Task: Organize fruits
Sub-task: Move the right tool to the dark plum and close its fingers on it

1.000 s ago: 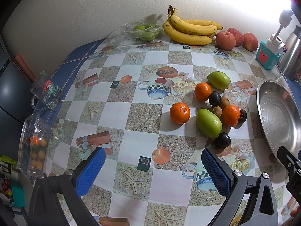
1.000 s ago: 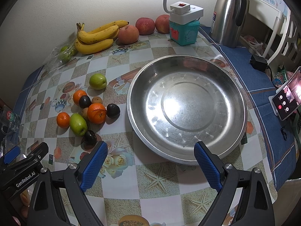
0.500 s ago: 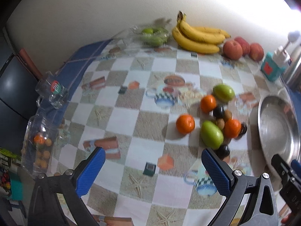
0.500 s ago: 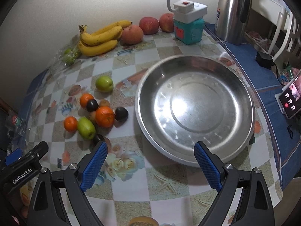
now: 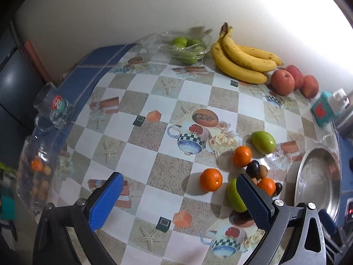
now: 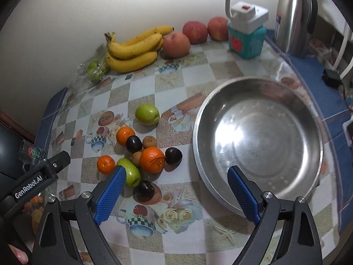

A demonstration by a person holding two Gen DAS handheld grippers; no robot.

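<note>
Now both tools have shifted toward the loose pile of fruit since a second ago – the left wrist view has swung and dropped closer, and the right wrist view has slid so the pile sits ahead of its left finger instead of off to the side. The left gripper (image 5: 176, 201) has its fingers wide apart with nothing between them; the lone mandarin (image 5: 211, 179) lies ahead, nearer its right finger, and the elongated green fruit (image 5: 235, 196) is partly hidden behind that finger. The right gripper (image 6: 176, 195) is likewise spread and empty: the same green fruit (image 6: 132, 172) shows just past its left fingertip, a dark plum (image 6: 146, 190) lies between the fingers, closer to the left one, and the steel basin (image 6: 258, 141) fills the space ahead of the right finger. No fruit is in the basin yet. I judge this the approach to a first pick – bananas (image 6: 132, 50) and apples (image 6: 176, 42) stay far ahead by the wall
</note>
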